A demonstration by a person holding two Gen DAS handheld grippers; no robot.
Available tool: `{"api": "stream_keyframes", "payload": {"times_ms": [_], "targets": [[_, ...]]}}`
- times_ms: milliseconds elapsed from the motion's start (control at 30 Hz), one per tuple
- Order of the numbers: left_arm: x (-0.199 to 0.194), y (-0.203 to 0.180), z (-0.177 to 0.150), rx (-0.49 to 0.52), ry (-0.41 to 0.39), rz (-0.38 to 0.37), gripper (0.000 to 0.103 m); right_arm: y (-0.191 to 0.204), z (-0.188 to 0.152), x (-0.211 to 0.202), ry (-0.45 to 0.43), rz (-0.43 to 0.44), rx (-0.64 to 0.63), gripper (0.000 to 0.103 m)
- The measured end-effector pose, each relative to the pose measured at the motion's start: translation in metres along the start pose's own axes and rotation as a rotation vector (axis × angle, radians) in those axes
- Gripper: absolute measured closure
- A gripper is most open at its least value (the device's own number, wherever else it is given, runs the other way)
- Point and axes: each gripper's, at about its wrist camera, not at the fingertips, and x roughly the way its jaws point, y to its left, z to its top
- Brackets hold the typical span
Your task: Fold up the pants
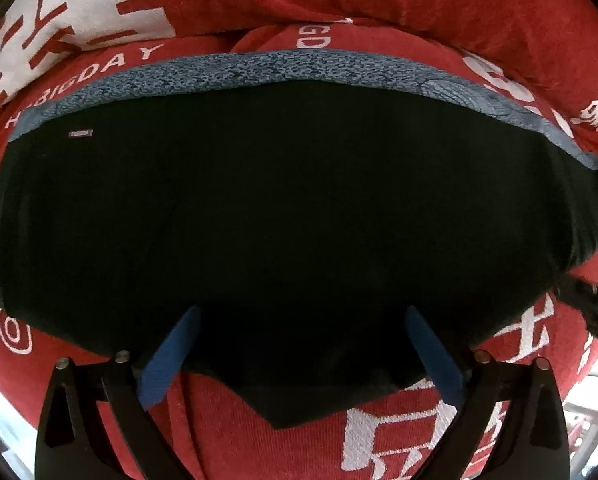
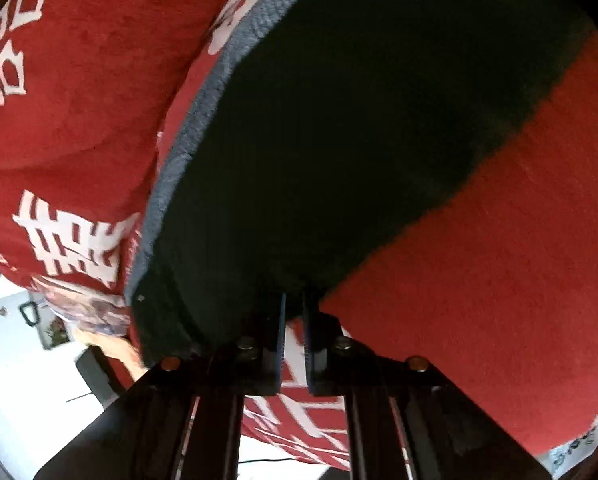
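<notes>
Black pants [image 1: 283,208] with a blue-grey waistband [image 1: 259,68] lie flat on a red blanket [image 1: 439,4] printed with white characters. My left gripper [image 1: 302,312] points down over the near part of the pants. Its blue pads [image 1: 171,356] stand wide apart with nothing pinched between them. In the right wrist view the same pants [image 2: 359,140] fill the middle, with the waistband [image 2: 203,120] running along their left side. My right gripper [image 2: 295,302] is shut, and its fingertips meet the near corner of the black cloth where it borders the red blanket [image 2: 479,260].
The red blanket covers the whole surface and bunches into a ridge beyond the waistband. A dark shape [image 1: 595,312] lies at the right edge of the left wrist view. White floor [image 2: 27,380] and a person's hand [image 2: 115,350] show past the blanket's lower left edge.
</notes>
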Motion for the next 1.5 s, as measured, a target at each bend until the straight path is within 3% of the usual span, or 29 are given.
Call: {"api": "stream_keyframes", "payload": {"times_ms": [67, 400, 667, 867, 1167, 1500], "targets": [[0.000, -0.001, 0.002, 0.000, 0.009, 0.013, 0.000, -0.004, -0.005, -0.008, -0.007, -0.099, -0.014, 0.097], [-0.016, -0.027, 0.019, 0.038, 0.087, 0.173, 0.000, -0.006, -0.002, -0.060, -0.041, -0.177, -0.120, 0.079], [-0.027, -0.063, 0.025, 0.088, 0.120, 0.160, 0.000, -0.015, -0.011, -0.059, -0.031, -0.143, -0.057, 0.078], [-0.024, -0.096, 0.018, 0.132, 0.136, 0.151, 0.000, -0.034, -0.012, -0.071, -0.034, -0.139, -0.034, 0.061], [-0.027, -0.157, 0.013, 0.230, 0.140, 0.109, 0.000, -0.063, -0.001, -0.099, -0.069, -0.127, 0.000, 0.060], [-0.025, -0.220, 0.035, 0.263, 0.095, 0.085, 0.000, -0.093, 0.022, -0.128, -0.121, -0.117, 0.020, 0.060]]}}
